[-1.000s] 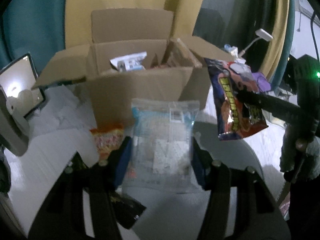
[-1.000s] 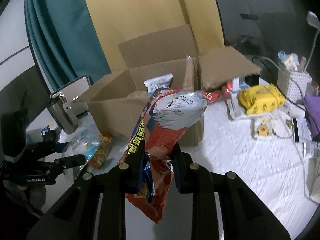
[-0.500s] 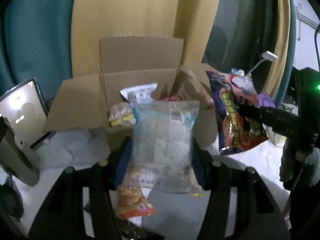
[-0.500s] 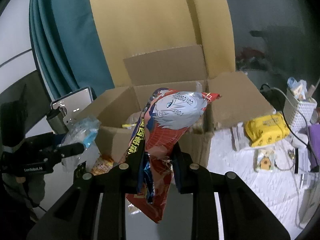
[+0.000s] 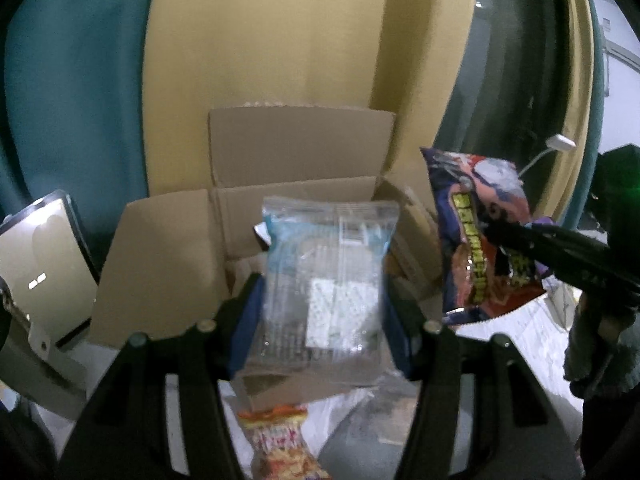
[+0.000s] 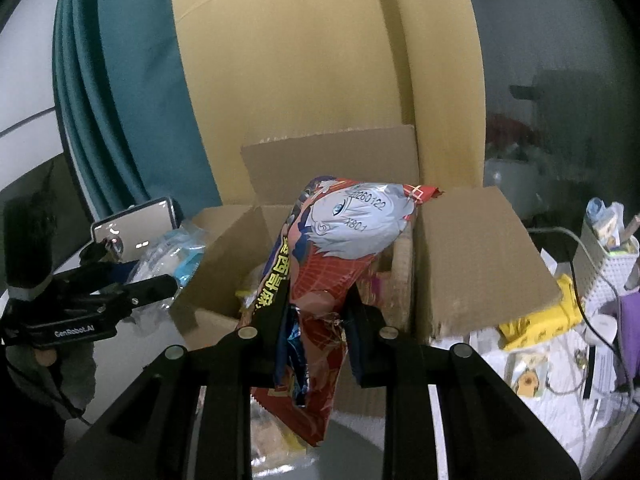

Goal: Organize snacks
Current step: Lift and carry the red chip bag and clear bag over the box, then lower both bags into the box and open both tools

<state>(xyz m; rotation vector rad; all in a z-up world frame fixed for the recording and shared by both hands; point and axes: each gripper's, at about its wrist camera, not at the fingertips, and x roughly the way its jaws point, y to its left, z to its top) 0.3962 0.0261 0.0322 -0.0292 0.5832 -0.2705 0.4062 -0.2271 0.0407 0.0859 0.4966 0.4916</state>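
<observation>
The clear snack packet (image 5: pixel 324 280) stands upright between the pads of the left claw (image 5: pixel 320 300), which is part-way closed and clamped on its two side edges; its top reaches in front of the open mouth of the cardboard box (image 5: pixel 256 216). The red foil snack bag (image 6: pixel 332 264) is pinched by its lower part in the right claw (image 6: pixel 316 316), whose pads are nearly together on the crumpled foil, and its puffed top leans over the near wall of the box.

Both packets are in the air, so the step in hand looks like the carry to the box. The next move probably calls for bringing each one over the opening, clear of the raised flaps, then easing the pads apart so it drops among the snacks already inside. The two claws sit close side by side, so going one at a time seems safer.

An orange snack packet (image 5: pixel 276 444) lies on the tabletop (image 6: pixel 560 412) below the left claw, likely waiting its turn.
</observation>
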